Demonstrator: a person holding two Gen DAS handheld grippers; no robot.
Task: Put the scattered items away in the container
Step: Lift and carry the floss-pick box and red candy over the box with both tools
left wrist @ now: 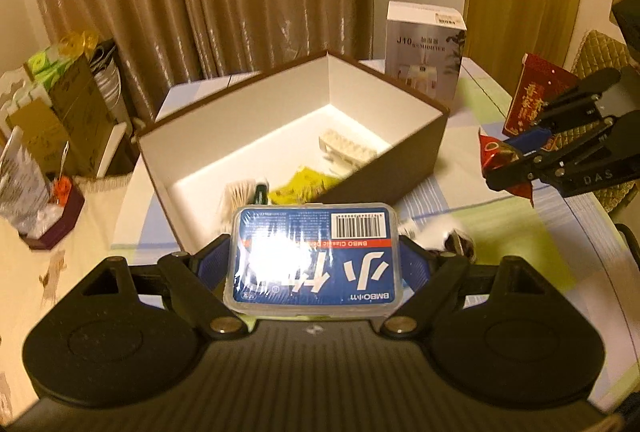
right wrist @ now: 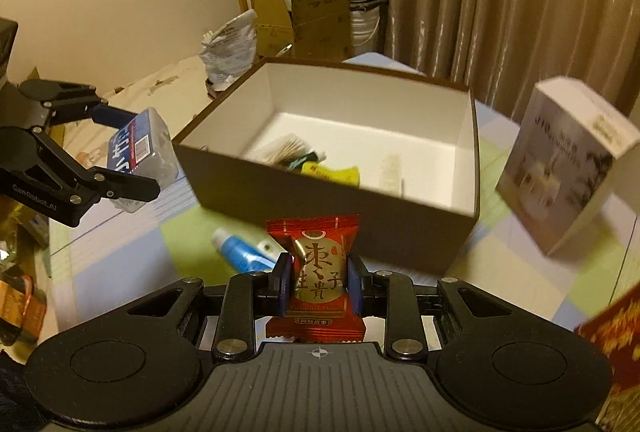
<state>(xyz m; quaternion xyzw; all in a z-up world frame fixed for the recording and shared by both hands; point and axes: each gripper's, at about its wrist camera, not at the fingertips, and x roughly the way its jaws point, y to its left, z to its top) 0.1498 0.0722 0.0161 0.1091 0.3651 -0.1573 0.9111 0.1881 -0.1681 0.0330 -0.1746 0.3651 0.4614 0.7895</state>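
A brown box (left wrist: 416, 148) with a white inside, open at the top, stands on the table; in the right wrist view the box (right wrist: 332, 200) holds cotton swabs, a yellow packet (right wrist: 332, 172) and a white piece. My left gripper (left wrist: 314, 256) is shut on a blue card case (left wrist: 314, 256) in clear plastic, lifted just short of the box's near wall; the right wrist view shows the left gripper (right wrist: 136, 168) at the left with the card case (right wrist: 140, 148). My right gripper (right wrist: 318, 280) is shut on a red and gold candy (right wrist: 318, 272), held above the table before the box. The left wrist view has the right gripper (left wrist: 516, 160) at the right with the candy (left wrist: 494, 148).
A blue tube (right wrist: 240, 252) lies on the checked tablecloth in front of the box. A white humidifier carton (left wrist: 424, 48) stands behind and right of the box. A red packet (left wrist: 536, 96) stands at the right. Cardboard boxes and bags (right wrist: 296, 20) crowd the far corner by the curtain.
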